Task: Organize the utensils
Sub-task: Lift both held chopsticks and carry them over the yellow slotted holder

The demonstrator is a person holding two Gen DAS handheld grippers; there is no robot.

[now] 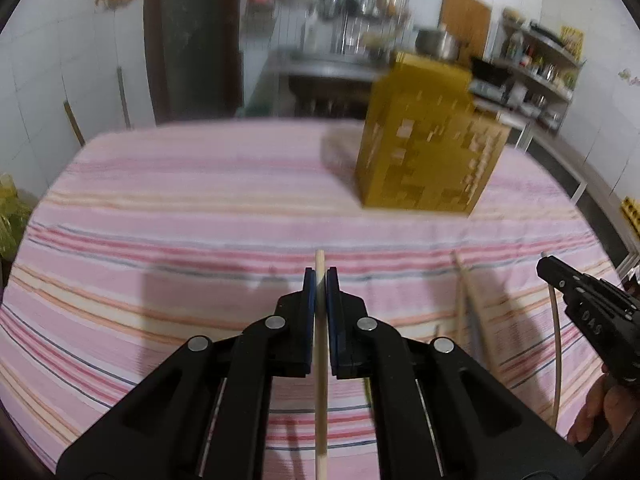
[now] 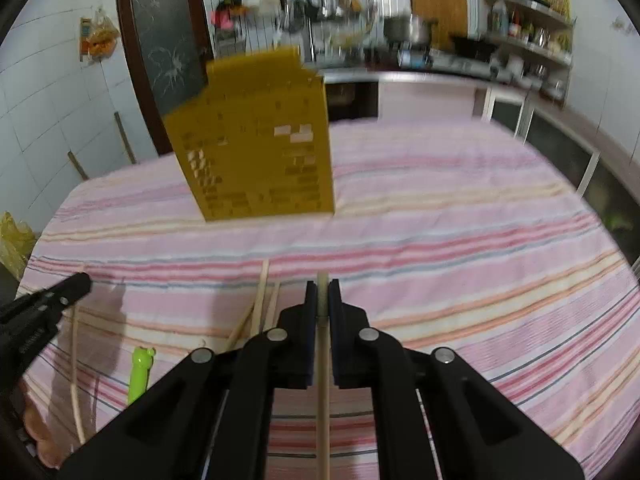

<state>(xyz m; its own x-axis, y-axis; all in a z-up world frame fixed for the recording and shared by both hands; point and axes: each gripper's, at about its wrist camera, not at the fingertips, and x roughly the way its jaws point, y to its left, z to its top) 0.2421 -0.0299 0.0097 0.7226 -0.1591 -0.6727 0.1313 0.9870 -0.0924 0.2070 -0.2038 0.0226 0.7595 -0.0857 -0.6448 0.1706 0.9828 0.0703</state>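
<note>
My left gripper [image 1: 320, 276] is shut on a pale wooden chopstick [image 1: 321, 384] that runs back between the blue pads, its tip poking just past them. My right gripper [image 2: 322, 286] is likewise shut on another wooden chopstick [image 2: 323, 392]. Both hang above the pink striped tablecloth [image 1: 180, 208]. A yellow perforated utensil holder [image 1: 428, 136] stands upright further back on the table, to the right in the left view and to the left [image 2: 260, 140] in the right view. Loose chopsticks [image 2: 262, 304] lie on the cloth between the grippers.
A green-handled utensil [image 2: 138, 372] lies on the cloth at lower left of the right wrist view. A person's hand [image 1: 600, 412] holds the right gripper's body. Behind the table stand a dark door [image 2: 164, 52], a dish rack and shelves with kitchenware [image 1: 536, 68].
</note>
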